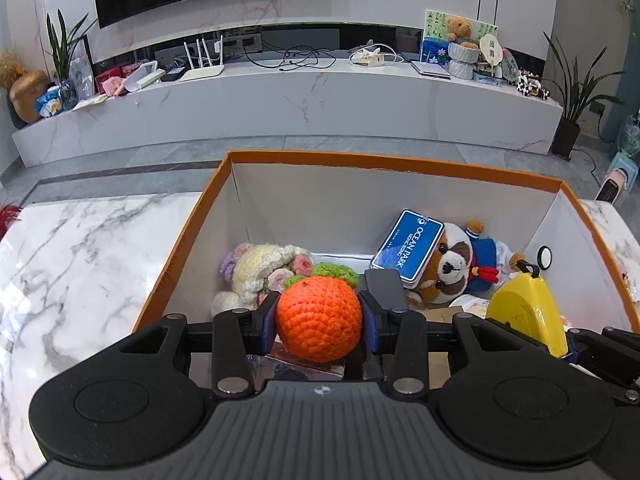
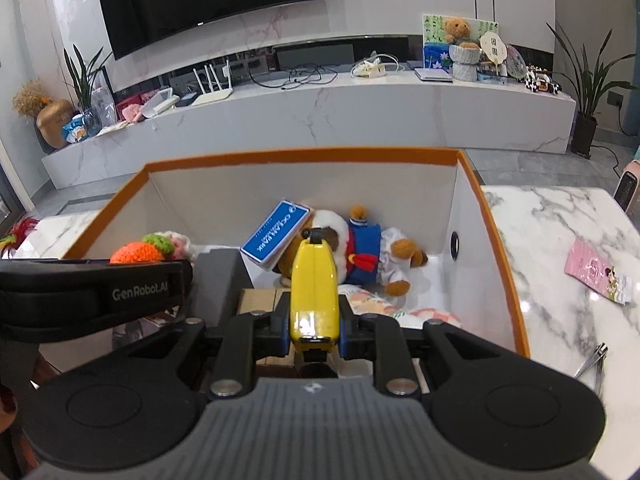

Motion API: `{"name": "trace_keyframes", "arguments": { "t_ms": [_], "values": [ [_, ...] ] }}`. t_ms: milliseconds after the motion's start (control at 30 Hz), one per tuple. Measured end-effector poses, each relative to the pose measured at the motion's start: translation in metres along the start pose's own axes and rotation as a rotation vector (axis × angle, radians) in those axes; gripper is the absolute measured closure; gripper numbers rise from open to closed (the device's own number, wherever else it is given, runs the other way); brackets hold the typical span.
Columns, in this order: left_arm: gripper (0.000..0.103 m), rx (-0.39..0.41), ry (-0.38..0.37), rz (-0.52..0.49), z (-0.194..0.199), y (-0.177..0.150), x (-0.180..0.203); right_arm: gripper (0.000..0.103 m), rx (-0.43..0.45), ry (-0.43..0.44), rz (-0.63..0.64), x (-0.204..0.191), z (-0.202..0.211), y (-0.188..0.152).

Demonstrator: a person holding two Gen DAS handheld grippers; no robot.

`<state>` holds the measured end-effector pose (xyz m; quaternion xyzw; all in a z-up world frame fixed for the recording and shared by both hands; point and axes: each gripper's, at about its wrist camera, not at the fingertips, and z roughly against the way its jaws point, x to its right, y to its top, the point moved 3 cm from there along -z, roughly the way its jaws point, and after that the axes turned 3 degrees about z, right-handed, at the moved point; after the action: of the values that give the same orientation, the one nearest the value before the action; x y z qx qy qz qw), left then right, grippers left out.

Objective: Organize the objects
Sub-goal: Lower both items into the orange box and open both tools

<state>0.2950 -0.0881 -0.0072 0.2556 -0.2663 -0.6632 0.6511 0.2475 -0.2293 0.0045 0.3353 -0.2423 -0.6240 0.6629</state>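
Left gripper [image 1: 319, 316] over box [image 1: 384, 160], jaws clenched on crochet orange [image 1: 319, 317] — soft, light, squashes; grip across middle. Right gripper [image 2: 314, 320] at its 3 o'clock, jaws grasping yellow toy [image 2: 313, 288] — hard, slick plastic.

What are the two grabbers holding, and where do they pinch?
Left gripper pinches the crocheted orange by its sides. Right gripper pinches the yellow toy near its lower end.

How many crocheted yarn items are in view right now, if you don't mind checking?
2: the crocheted orange gripped in the left tongs, and the crocheted flower bundle at the box's left end. Others may be hidden underneath.
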Motion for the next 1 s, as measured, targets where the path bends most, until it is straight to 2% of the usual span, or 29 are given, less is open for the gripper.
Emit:
{"name": "trace_keyframes", "arguments": {
  "t_ms": [533, 700, 833, 1000],
  "values": [
    [0.056, 0.01, 0.001, 0.023, -0.007, 0.001, -0.009, 0.081, -0.016, 0.001, 0.008, -0.001, -0.013, -0.002],
    [0.056, 0.004, 0.028, 0.013, -0.005, 0.002, -0.01, 0.081, -0.008, 0.0, 0.004, -0.002, -0.012, -0.002],
    [0.057, 0.019, 0.086, -0.007, -0.003, 0.004, -0.011, 0.081, -0.008, -0.007, 0.013, -0.004, -0.011, -0.002],
    [0.057, -0.009, 0.076, -0.013, -0.011, 0.0, -0.009, 0.081, -0.013, -0.009, 0.018, -0.004, -0.011, -0.003]
  ]
}}
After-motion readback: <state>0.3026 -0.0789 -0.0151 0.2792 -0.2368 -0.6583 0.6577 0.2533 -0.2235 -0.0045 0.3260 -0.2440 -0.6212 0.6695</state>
